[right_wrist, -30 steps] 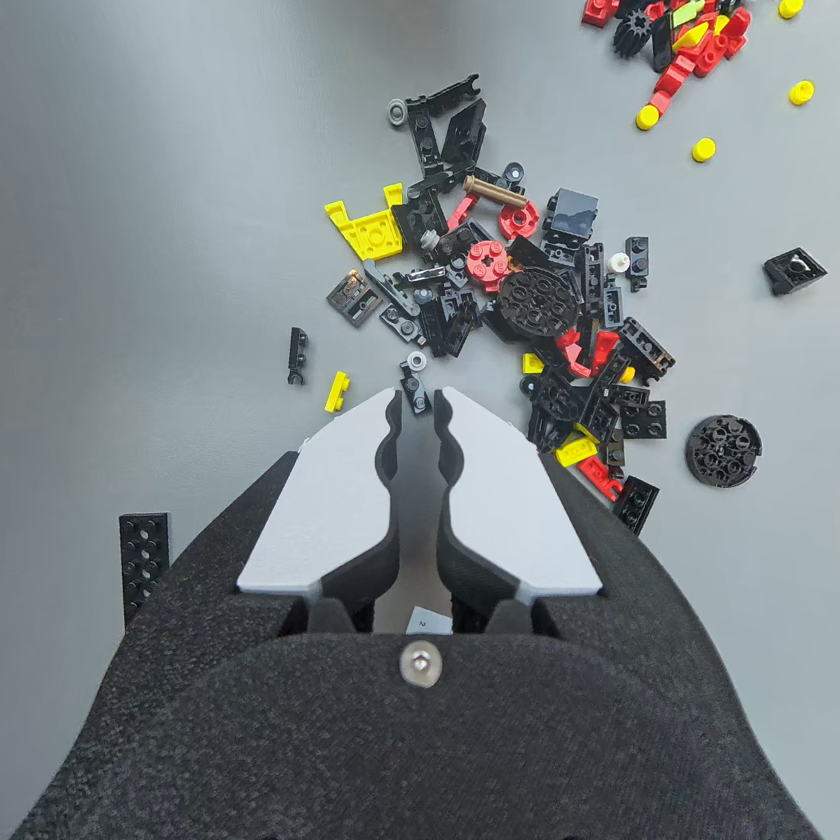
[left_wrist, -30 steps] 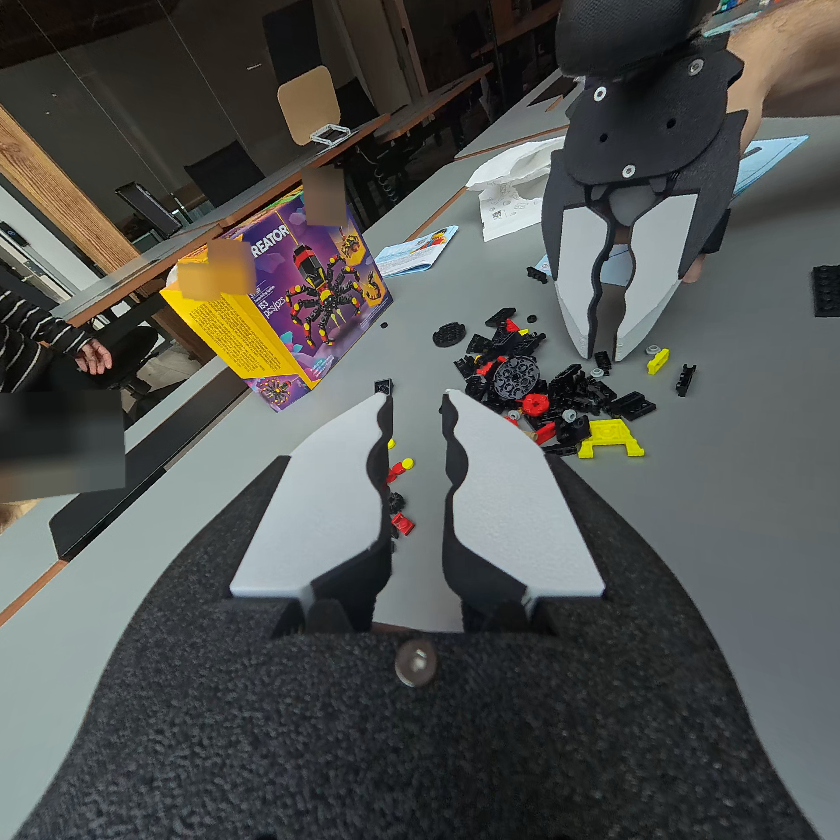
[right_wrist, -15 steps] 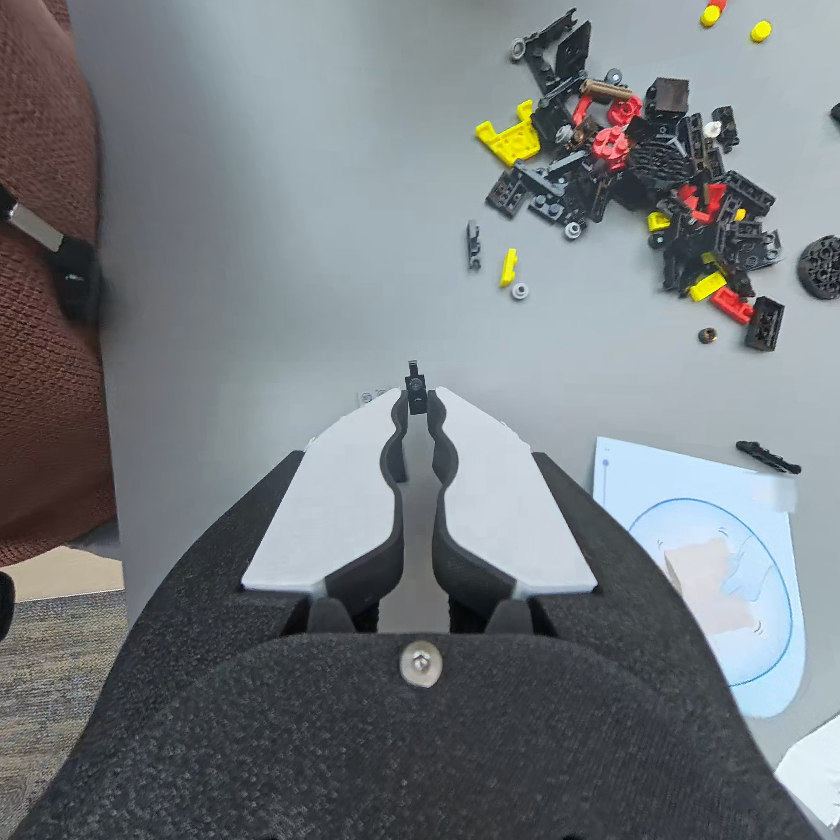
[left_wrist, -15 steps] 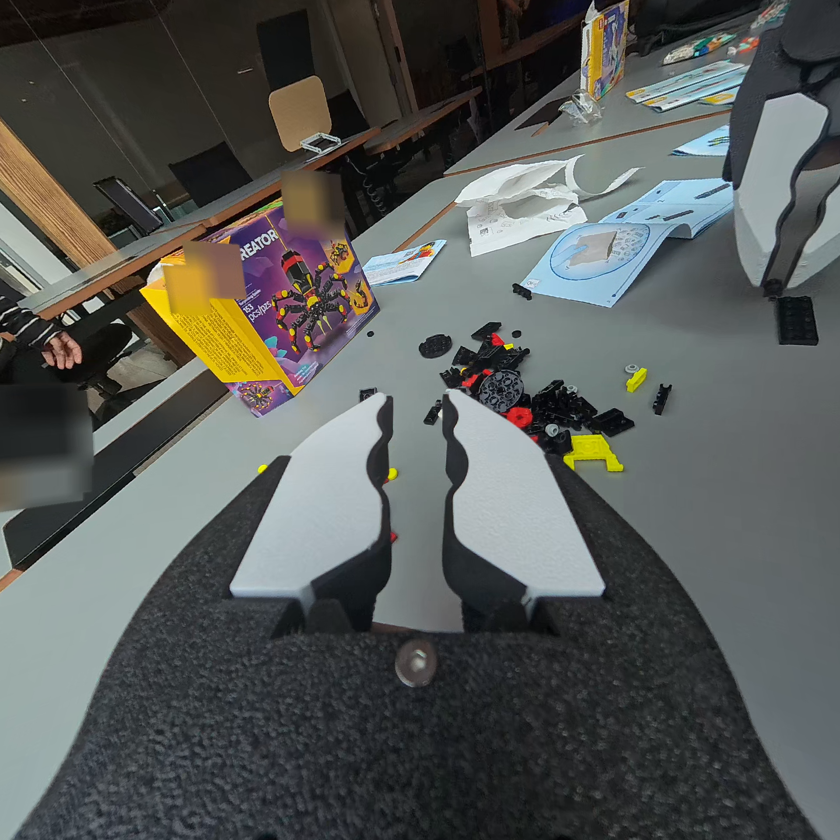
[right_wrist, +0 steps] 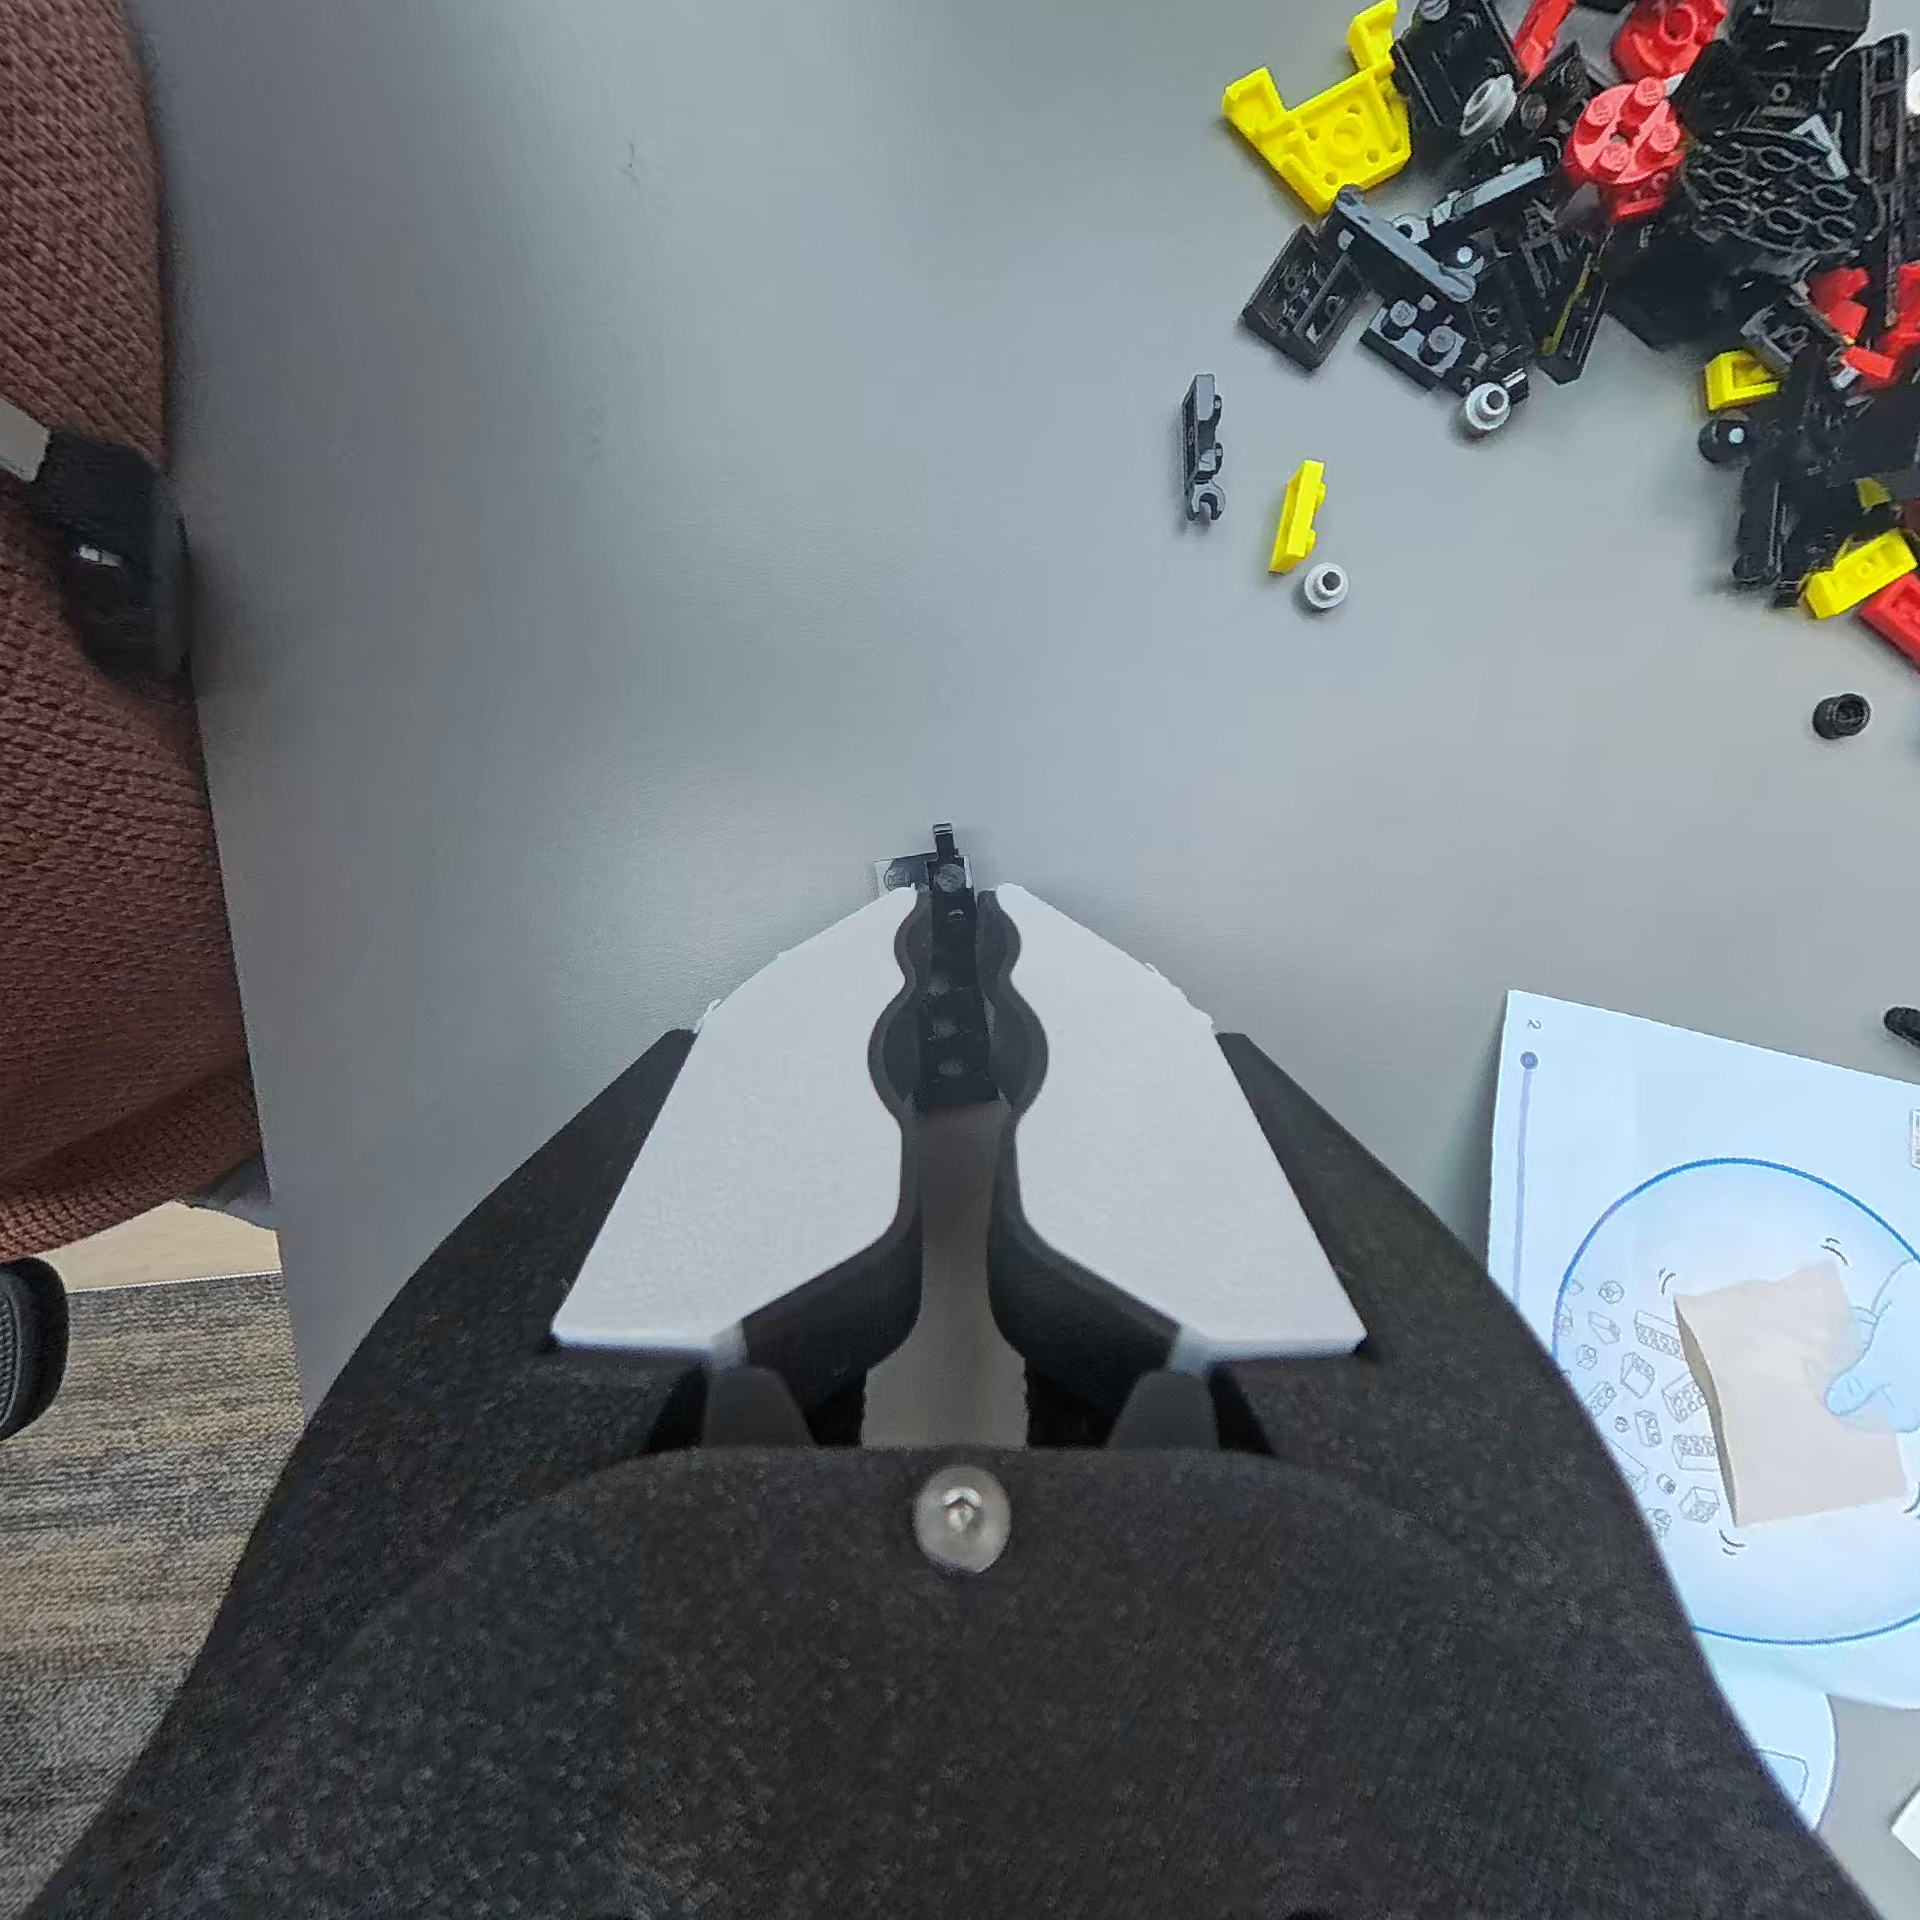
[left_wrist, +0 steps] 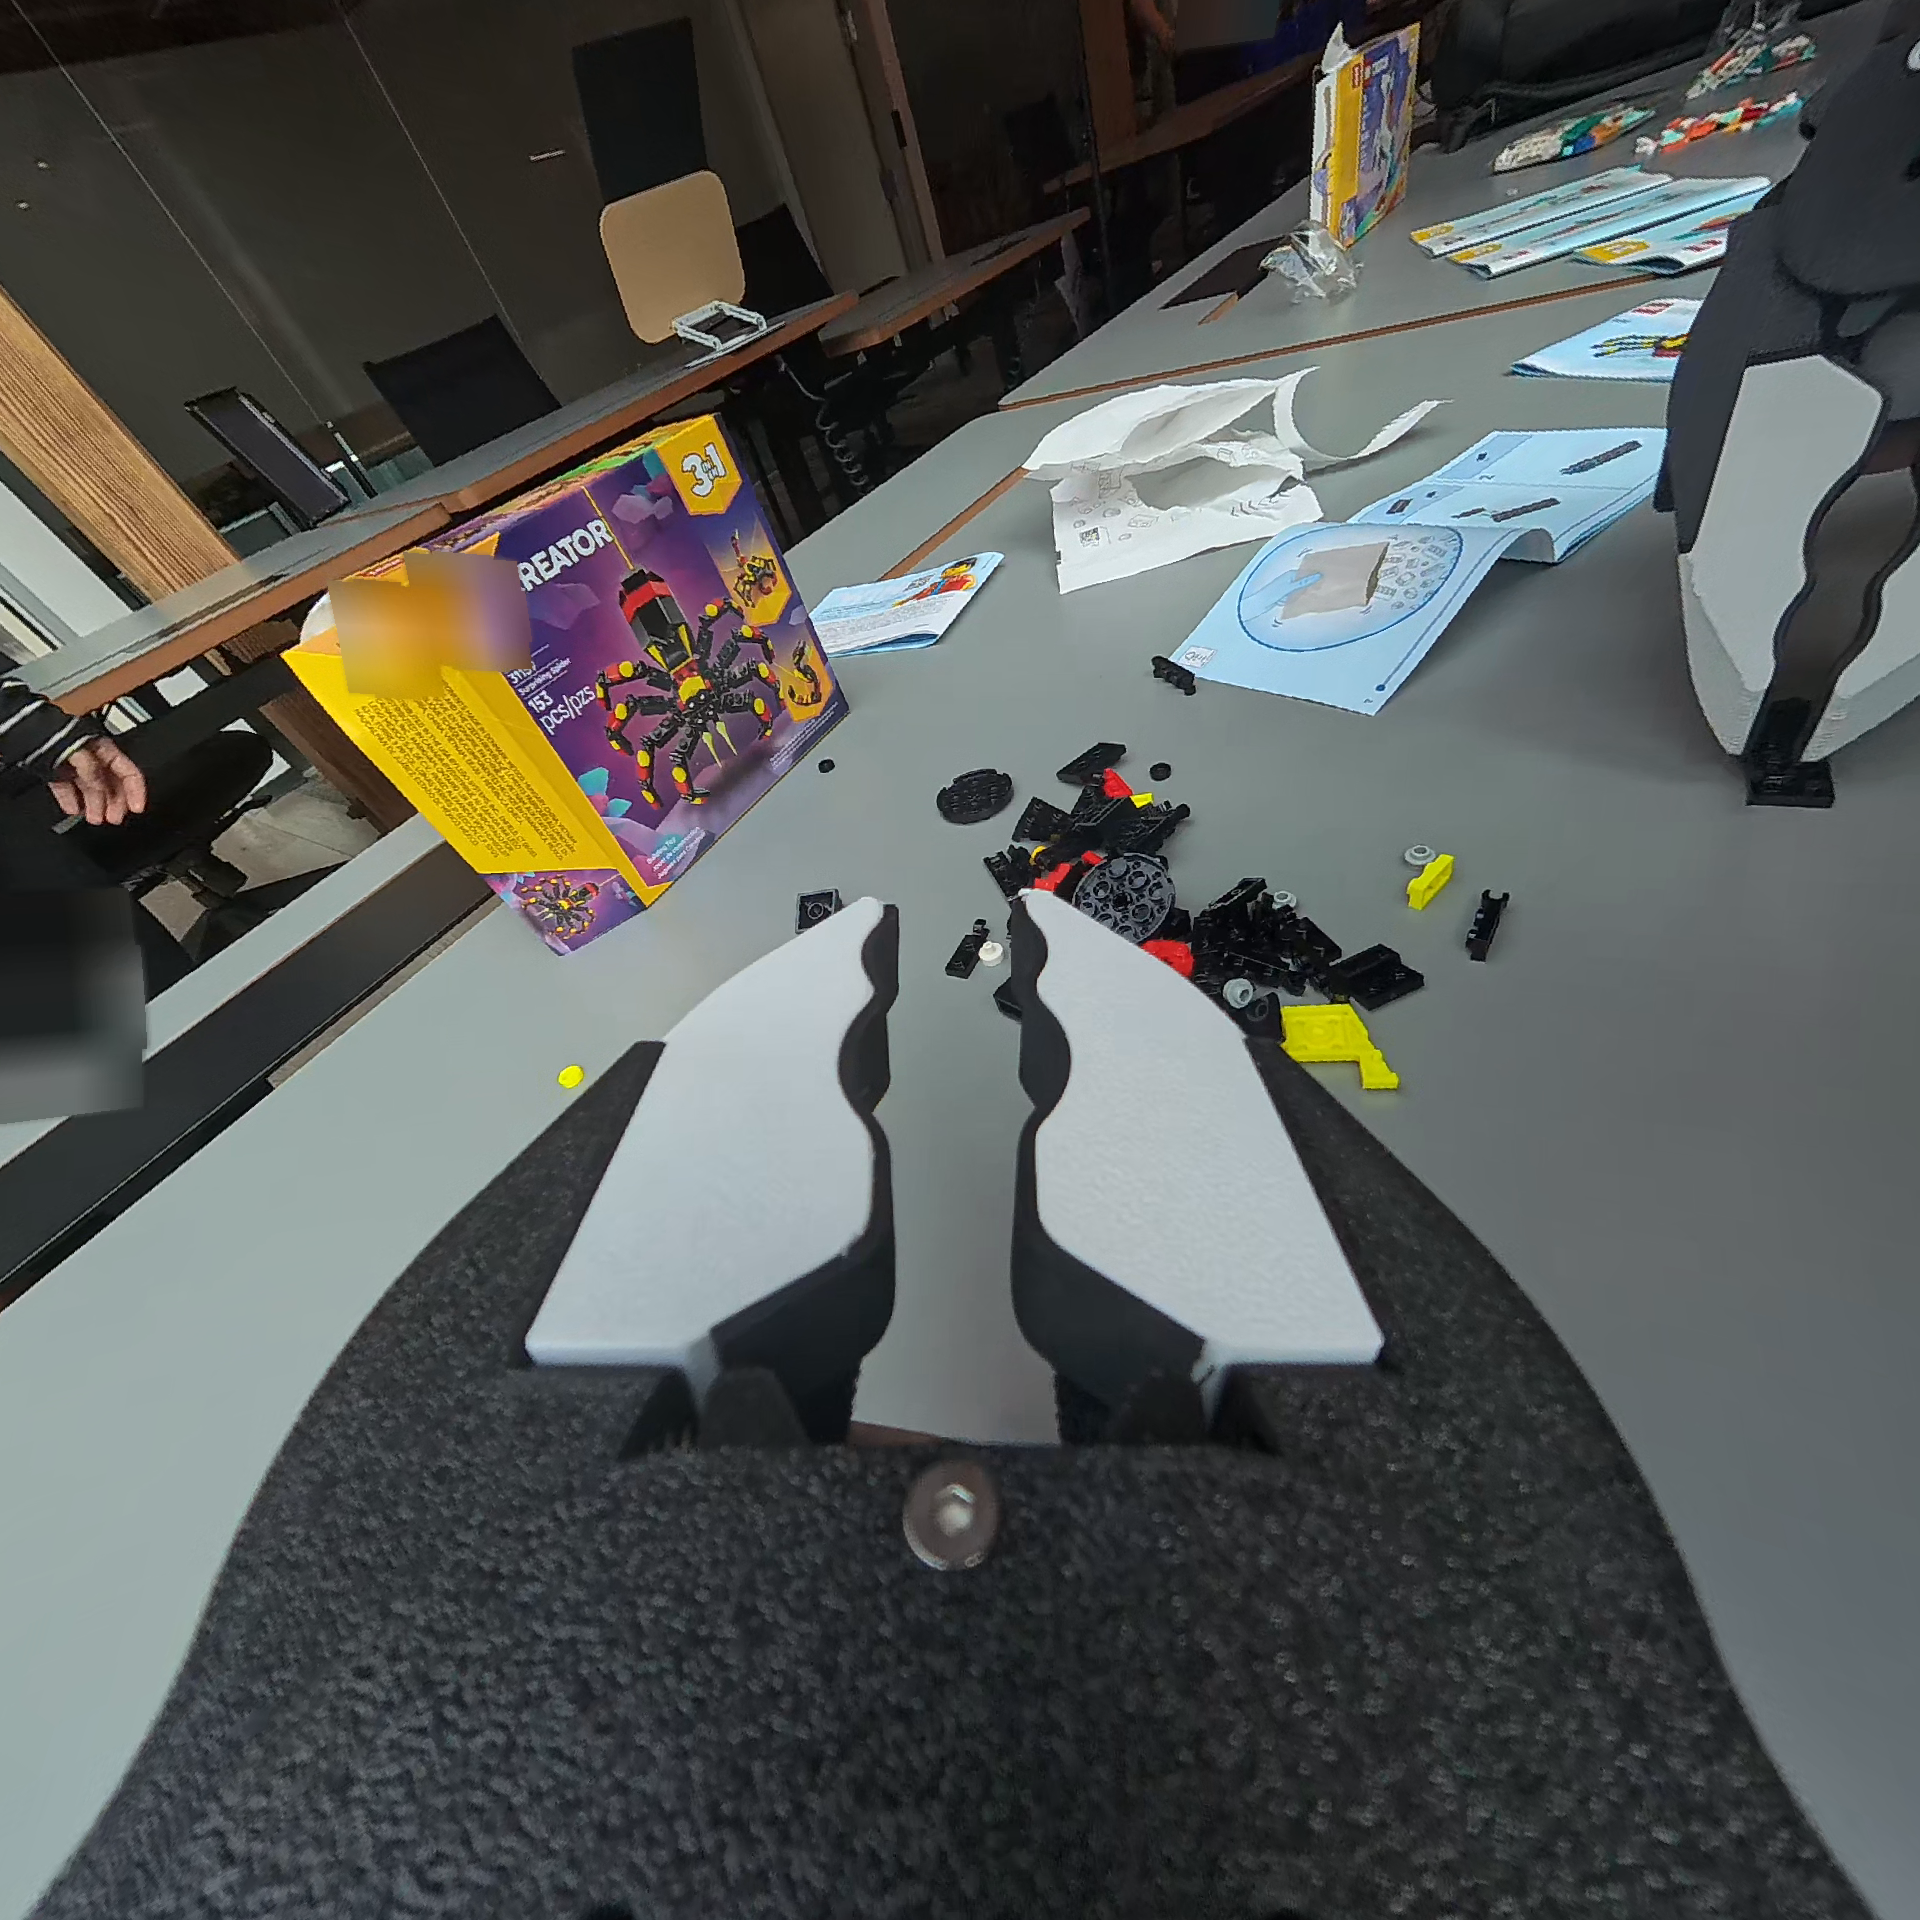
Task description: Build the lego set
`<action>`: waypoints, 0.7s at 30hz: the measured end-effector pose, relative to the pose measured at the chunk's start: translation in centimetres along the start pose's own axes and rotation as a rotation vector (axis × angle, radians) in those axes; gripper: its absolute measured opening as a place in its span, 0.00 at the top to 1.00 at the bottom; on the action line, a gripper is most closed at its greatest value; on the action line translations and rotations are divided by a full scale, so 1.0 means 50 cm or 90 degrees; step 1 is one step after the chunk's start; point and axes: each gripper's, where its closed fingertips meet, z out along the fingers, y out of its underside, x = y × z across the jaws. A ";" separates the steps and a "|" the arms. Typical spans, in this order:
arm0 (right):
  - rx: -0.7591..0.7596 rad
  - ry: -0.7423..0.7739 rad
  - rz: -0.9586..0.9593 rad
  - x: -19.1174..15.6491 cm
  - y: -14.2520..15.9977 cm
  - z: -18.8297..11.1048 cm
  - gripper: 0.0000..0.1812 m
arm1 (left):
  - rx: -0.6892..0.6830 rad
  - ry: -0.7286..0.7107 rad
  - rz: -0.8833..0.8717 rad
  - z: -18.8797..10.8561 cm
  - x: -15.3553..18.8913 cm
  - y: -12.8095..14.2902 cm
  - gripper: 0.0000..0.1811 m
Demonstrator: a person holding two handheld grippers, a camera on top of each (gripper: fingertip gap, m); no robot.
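Right gripper (right_wrist: 954, 914) clamped on a small black piece (right_wrist: 951, 987) at frame centre, apparently seating it onto the black plate (left_wrist: 1789, 784); left gripper (left_wrist: 951, 925) hovers apart, empty, near the pile (left_wrist: 1174, 914).

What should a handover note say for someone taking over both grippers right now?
Right gripper: shut on a small black piece, its tips down at a black plate on the grey table.
Left gripper: open, empty, above the table short of the loose brick pile.
Nearby: open instruction booklet, set box, a yellow bracket, a few stray pieces.
Done: one piece picked and brought to the plate; whether it is seated cannot be told.
Left: nearly the whole build; most pieces remain unsorted.
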 end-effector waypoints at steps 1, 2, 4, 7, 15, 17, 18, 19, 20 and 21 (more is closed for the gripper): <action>0.004 -0.002 0.002 0.000 -0.001 0.000 0.96 | 0.000 0.000 0.000 -0.001 0.000 0.000 0.89; 0.008 -0.008 0.006 -0.001 -0.003 0.000 0.96 | 0.001 0.000 -0.001 -0.001 -0.001 0.000 0.89; 0.002 -0.008 0.005 -0.001 0.000 0.002 0.96 | 0.001 -0.001 -0.002 -0.002 -0.001 0.000 0.89; 0.001 -0.016 0.008 -0.003 0.001 0.003 0.96 | 0.003 -0.001 -0.007 -0.003 -0.003 -0.001 0.89; 0.035 -0.016 0.028 -0.004 -0.010 -0.012 0.95 | 0.005 0.003 -0.015 -0.005 -0.003 -0.002 0.89; 0.036 -0.006 0.029 -0.002 -0.009 -0.012 0.94 | 0.005 0.007 -0.015 -0.003 0.000 -0.003 0.89; 0.035 -0.010 0.032 -0.005 -0.008 -0.014 0.94 | 0.005 0.010 -0.014 -0.002 0.003 -0.004 0.89; 0.042 -0.007 0.037 -0.005 -0.008 -0.018 0.95 | 0.005 0.016 -0.011 -0.001 0.009 -0.006 0.89; 0.052 0.006 0.044 -0.002 -0.007 -0.026 0.96 | 0.007 0.027 -0.007 0.000 0.019 -0.010 0.89; 0.063 0.027 0.057 0.006 -0.002 -0.035 0.97 | 0.011 0.043 -0.007 0.002 0.034 -0.018 0.89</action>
